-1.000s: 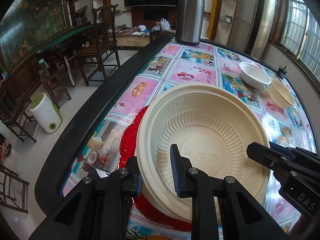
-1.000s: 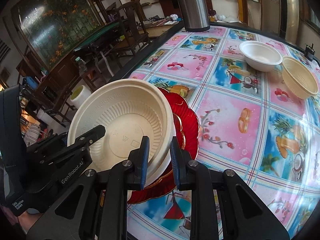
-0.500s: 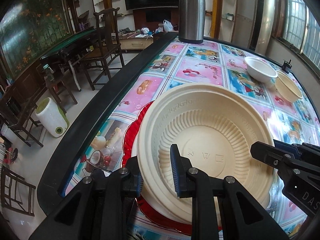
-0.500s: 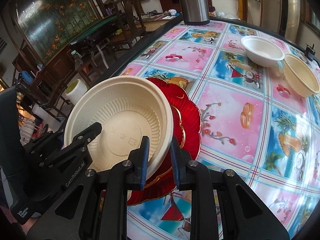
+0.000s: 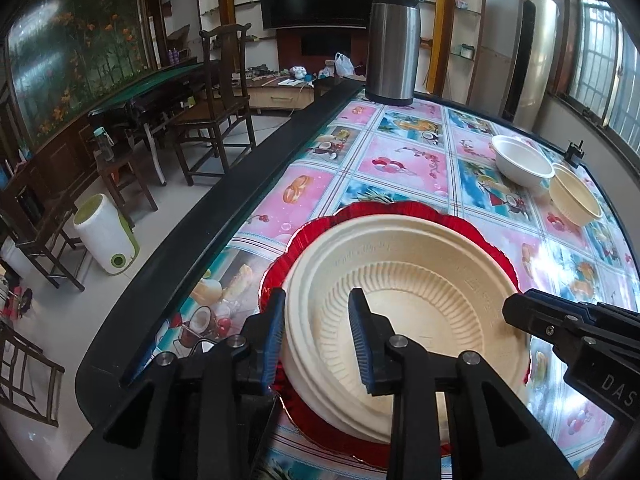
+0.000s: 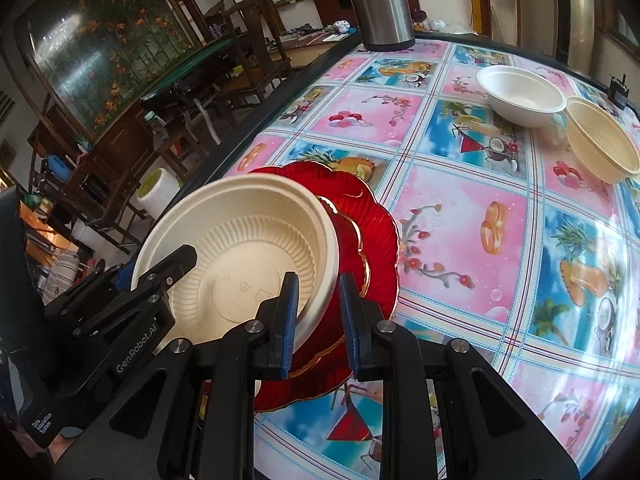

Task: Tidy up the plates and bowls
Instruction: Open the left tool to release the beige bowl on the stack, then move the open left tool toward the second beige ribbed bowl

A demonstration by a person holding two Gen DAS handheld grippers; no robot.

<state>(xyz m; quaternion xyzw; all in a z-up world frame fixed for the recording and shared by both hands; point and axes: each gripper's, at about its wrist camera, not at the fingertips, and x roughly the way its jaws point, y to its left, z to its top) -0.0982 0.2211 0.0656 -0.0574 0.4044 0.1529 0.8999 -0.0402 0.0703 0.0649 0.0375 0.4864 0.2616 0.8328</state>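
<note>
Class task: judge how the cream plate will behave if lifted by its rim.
The cream plate looks moulded from thin pulp, so probably light. Its ribbed wall likely stiffens it, though the rim may flex under pinching. Its matte surface probably grips better than the glossy red plate.

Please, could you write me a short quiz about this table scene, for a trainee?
1. What colour are the plates under the cream plates?
2. True or false: the steel flask stands on the table.
3. Relative to the white bowl, the cream bowl sits: A) inside it; B) beside it; C) under it.
Key: 1. red, the red plates; 2. true; 3. B.
</note>
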